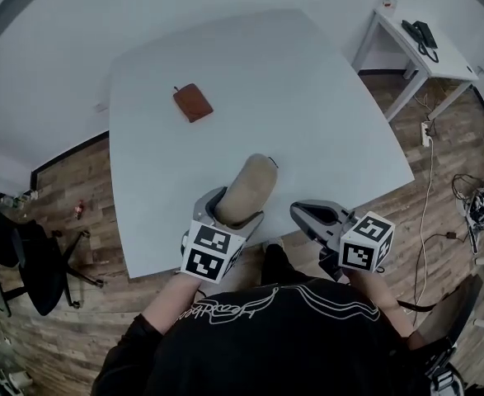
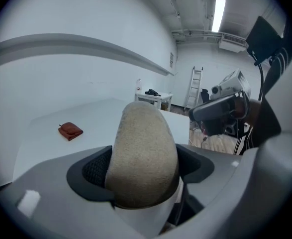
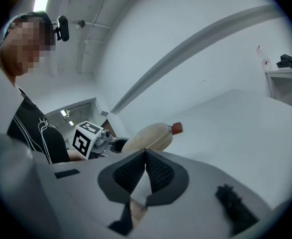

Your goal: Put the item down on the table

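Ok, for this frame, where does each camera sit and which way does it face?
Head view: on the person's head, looking steeply down at the white table; shows the torso, left gripper and right gripper.
Left gripper view: rides the left gripper, looking across the table along jaws shut on the tan item.
Right gripper view: rides the right gripper, jaws together and empty, facing the left gripper and torso.
Shared: all three show the tan item and the brown pouch.

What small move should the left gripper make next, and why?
Probably lower the left gripper toward the table: its jaws are shut on the beige item, held over the table's near edge, and the brown wallet lies well away.
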`<state>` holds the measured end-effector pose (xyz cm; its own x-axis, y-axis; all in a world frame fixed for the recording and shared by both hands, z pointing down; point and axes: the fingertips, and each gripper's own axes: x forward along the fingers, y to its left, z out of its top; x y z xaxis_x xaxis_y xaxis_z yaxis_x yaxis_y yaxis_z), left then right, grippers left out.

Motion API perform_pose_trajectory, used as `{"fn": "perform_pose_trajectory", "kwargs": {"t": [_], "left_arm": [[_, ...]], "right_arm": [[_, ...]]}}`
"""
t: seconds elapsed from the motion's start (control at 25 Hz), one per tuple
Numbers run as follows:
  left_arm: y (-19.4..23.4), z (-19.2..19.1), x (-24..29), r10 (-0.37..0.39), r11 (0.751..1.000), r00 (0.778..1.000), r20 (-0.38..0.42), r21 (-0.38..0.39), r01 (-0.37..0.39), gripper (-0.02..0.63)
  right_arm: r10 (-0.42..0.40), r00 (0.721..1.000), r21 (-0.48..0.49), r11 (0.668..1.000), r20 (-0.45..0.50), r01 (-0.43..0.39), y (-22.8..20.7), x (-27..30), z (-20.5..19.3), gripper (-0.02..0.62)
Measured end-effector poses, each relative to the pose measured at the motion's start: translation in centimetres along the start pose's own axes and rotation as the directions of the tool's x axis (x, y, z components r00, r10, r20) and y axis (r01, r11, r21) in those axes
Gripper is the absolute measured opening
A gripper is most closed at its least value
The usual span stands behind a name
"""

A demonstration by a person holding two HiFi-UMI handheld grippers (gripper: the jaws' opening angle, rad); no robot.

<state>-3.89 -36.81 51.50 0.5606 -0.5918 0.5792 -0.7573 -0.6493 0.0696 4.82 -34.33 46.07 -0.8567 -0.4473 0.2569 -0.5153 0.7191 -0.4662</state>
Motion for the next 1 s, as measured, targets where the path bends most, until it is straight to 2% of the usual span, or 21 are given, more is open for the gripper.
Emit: {"fn": "perform_pose_trajectory", "kwargs": {"t": [0.08,0.24,0.36,0.48,0.68,0.84,1.0], "left_arm": [[1.6,-0.5,2.8,0.011,1.0,0.999,-0.04,0.019,-0.01,0.393],[4.3,-2.3,7.8,0.044,0.999,0.991,-0.127,0.012,-0.043,0.393],[5.8,-2.8,10.6,0.052,0.999,0.986,-0.16,0.023,-0.049,0.393],[6.5,-3.4,12.5,0.049,0.999,0.981,-0.186,0.027,-0.045,0.393],[6.5,-5.5,14.0,0.04,0.998,0.968,-0.247,0.051,-0.028,0.394],[6.6,-6.1,14.4,0.029,1.0,0.967,-0.255,0.018,-0.025,0.396],[6.8,-6.7,14.5,0.055,0.998,0.968,-0.244,0.041,-0.046,0.399]], "right_arm": [[0.007,1.0,0.01,1.0,-0.031,-0.007,-2.3,1.1,0.2,0.009],[0.013,0.996,0.034,0.999,-0.086,-0.01,-6.7,2.5,0.9,0.009],[0.004,0.994,0.04,0.999,-0.107,0.0,-9.8,3.5,1.7,0.009],[-0.011,0.989,0.005,1.0,-0.149,0.012,-12.0,4.7,2.2,0.009],[0.026,0.989,0.032,0.999,-0.142,-0.022,-13.3,6.5,3.2,0.009],[0.033,0.988,0.039,0.999,-0.152,-0.028,-13.9,7.1,3.5,0.009],[0.035,0.988,0.057,0.998,-0.152,-0.026,-13.7,7.0,2.9,0.009]]}}
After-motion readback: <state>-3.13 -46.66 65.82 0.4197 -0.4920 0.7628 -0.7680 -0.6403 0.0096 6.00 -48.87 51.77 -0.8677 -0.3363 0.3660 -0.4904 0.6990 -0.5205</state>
